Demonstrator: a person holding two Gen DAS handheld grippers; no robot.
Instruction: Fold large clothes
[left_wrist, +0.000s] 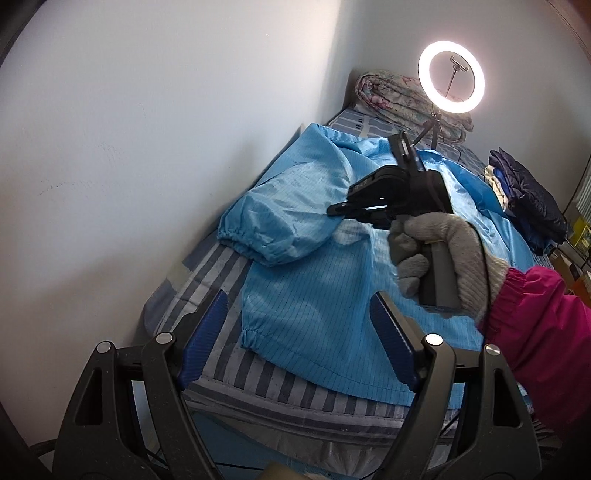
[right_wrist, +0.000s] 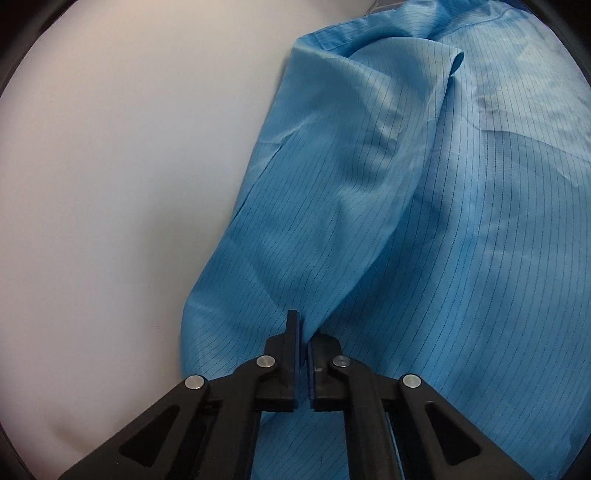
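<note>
ITEM: blue garment (left_wrist: 314, 295), large, pinstriped anti-static cloth, elastic cuffs. Location: spread over the striped mattress (left_wrist: 207, 273) of a bed set against the white wall (left_wrist: 147, 147); hem end near the foot edge, 1 sleeve (left_wrist: 273, 229) bunched toward the wall.

STEP IN HAND: first grasp for a fold, by judgement. Little folding appears done; the body lies mostly open and rumpled.

RIGHT GRIPPER (right_wrist: 304, 343): jaws clenched on a pinch of the blue cloth near the wall-side edge; fabric ridges radiate from the pinch. Carried by a grey-gloved hand (left_wrist: 443, 258) with a magenta sleeve (left_wrist: 535, 332).

LEFT GRIPPER (left_wrist: 295, 343): jaws released, standing wide, nothing between the blue pads; it hovers above the hem corner and its gathered cuff (left_wrist: 255, 338), apart from the cloth.

NEXT MOVE, judged: the left jaws need to drop onto the near hem or cuff and close, so both ends lift together and carry across. Thin slippery cloth calls for a deep bite, not an edge nip.

SURROUNDINGS:
1. Ring light (left_wrist: 451, 82) on a small tripod, standing on the bed beyond the garment.
2. Rolled floral quilt (left_wrist: 391, 96) at the head end.
3. Stack of dark clothes (left_wrist: 524, 195) on the side away from the wall.

OBSTRUCTIONS: the wall crowds the pinched side, leaving little room there; the tripod legs sit close to the far end of the garment and could snag a lifted fold.
</note>
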